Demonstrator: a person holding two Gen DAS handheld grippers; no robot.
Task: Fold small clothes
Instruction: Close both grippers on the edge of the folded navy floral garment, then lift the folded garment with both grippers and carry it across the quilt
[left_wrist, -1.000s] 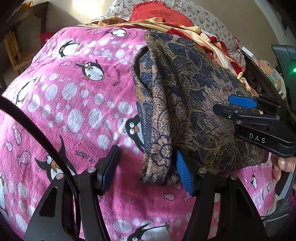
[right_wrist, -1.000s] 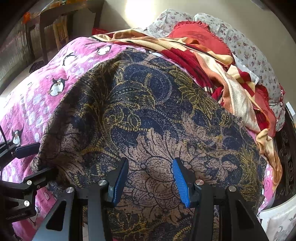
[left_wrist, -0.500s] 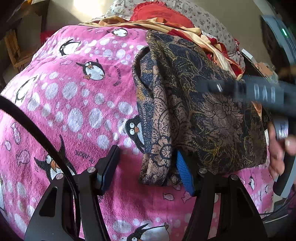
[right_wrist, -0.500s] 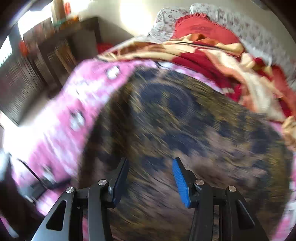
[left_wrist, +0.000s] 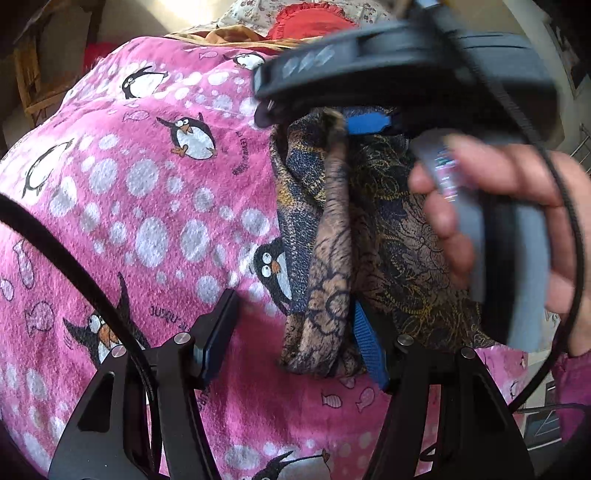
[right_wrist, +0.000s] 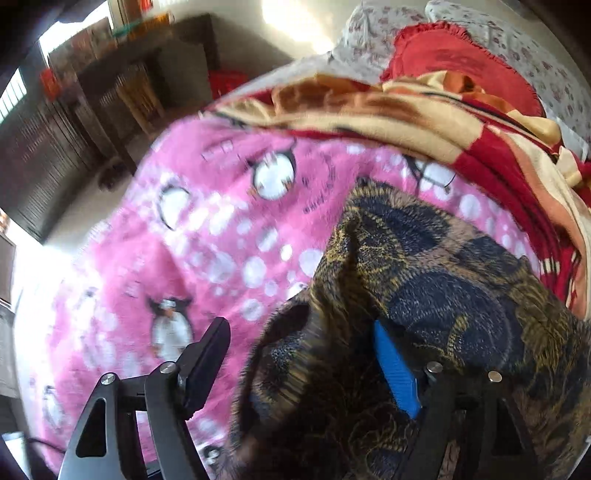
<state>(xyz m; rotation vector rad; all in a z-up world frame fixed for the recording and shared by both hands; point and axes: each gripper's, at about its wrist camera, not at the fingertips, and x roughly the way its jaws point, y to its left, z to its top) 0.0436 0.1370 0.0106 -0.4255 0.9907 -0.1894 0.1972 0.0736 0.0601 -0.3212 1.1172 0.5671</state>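
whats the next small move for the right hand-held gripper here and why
Probably carry the lifted edge of the patterned cloth leftward and lay it down over the rest. In the left wrist view the right hand-held gripper appears to pinch a raised fold, though blurred; the left hand-held gripper sits open at the cloth's near edge on the pink penguin blanket.

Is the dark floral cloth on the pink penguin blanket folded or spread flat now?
Folded, but not flat: the floral cloth lies doubled on the penguin blanket, with stacked layers showing at its left edge and near corner.

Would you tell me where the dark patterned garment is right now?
The dark patterned garment lies on the pink penguin blanket, right of centre in the left wrist view, beside the left gripper's blue finger.
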